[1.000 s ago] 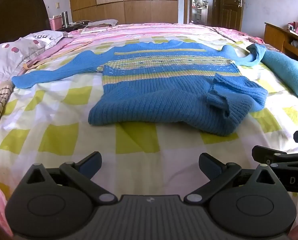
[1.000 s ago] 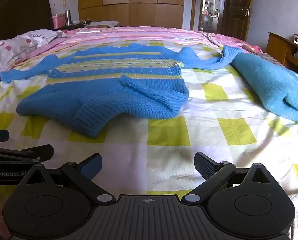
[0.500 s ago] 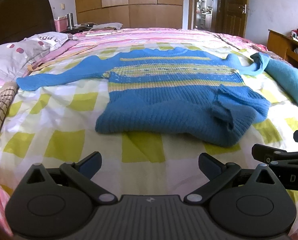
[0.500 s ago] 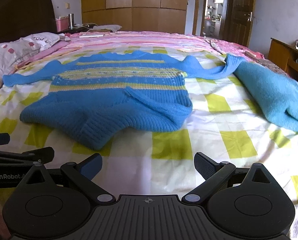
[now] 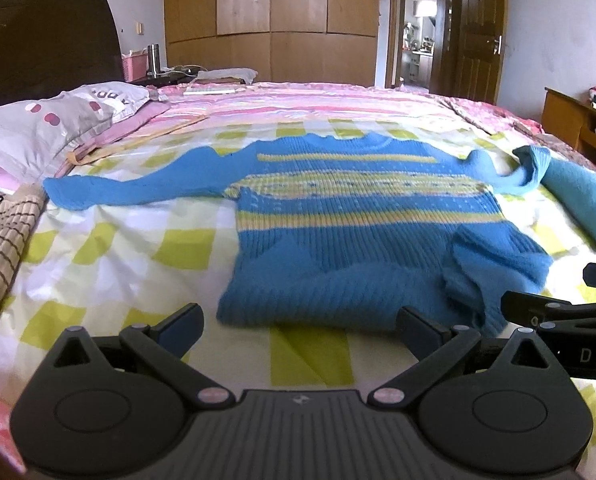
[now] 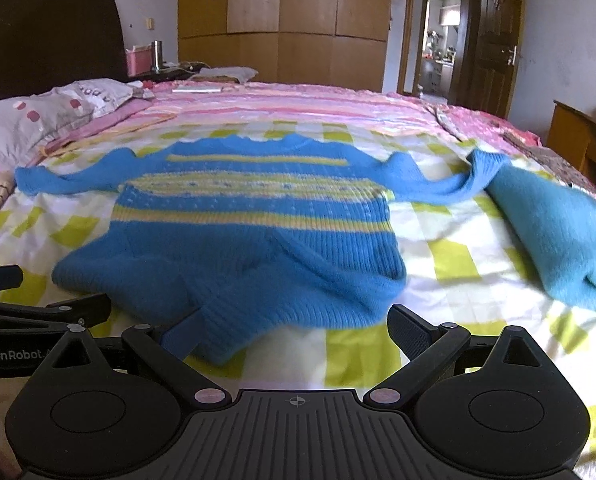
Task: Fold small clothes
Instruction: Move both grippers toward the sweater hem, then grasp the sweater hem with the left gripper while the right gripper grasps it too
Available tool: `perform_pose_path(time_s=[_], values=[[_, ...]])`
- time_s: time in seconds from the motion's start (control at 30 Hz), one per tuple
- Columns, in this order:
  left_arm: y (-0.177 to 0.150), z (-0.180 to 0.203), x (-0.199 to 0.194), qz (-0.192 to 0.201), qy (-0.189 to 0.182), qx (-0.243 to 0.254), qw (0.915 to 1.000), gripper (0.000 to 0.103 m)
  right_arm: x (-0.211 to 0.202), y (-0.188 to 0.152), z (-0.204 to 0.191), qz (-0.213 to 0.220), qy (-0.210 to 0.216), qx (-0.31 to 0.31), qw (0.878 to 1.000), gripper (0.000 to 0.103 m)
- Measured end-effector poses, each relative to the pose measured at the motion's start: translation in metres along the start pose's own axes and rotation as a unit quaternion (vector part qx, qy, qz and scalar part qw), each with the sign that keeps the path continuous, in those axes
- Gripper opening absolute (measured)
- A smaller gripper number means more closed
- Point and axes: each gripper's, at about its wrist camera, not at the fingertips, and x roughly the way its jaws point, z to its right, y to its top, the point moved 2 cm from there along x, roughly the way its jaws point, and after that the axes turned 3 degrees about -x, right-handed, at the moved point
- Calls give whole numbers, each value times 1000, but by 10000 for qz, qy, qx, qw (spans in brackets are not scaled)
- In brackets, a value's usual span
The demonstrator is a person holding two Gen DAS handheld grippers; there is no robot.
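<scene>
Checked bed (image 5: pixel 109 256), blue sweater (image 5: pixel 362 232), teal garment (image 6: pixel 558 232), pillow (image 5: pixel 45 128)

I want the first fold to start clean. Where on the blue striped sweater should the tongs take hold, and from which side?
Probably the ribbed bottom hem of the blue striped sweater, coming in low from the near side. The hem faces both open tongs, and near the right tongs it is bunched and raised off the checked bedsheet, giving an edge to pinch. The left tongs could take the flatter left corner.

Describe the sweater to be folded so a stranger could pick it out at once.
On the bed's yellow-checked sheet, the blue knitted sweater lies flat in the middle, sleeves spread. Unlike the plain teal garment beside its sleeve, it has yellow bands across the chest.
</scene>
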Motion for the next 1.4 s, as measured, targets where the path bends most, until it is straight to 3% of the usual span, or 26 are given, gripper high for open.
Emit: perform_pose_path(time_s=[0.3,0.5,0.73,0.83,1.17,1.23,1.3,1.4], values=[[20,-2,11,195,-7,202,9996,103,13,20,-2,103,114,-110,9998,94],[34,-15,23,347,-79,230,9991,103,29,29,8,81,236,-78,9997,85],[37,-33,43,159,-205,342,9991,101,53,37,23,-47,434,-133,9990,71],[39,-36,50,63,-311,421,9986,93,59,36,26,-127,580,-228,9980,70],[35,-32,83,-675,-825,441,9933,51,70,33,35,-348,948,-295,9945,68],[33,-34,82,-695,-881,360,9930,46,74,35,35,-381,947,-350,9942,68],[35,-36,81,-699,-915,326,9928,32,76,37,35,-373,986,-388,9937,69],[39,-37,80,-732,-1019,300,9916,20,81,43,34,-400,1157,-420,9916,69]])
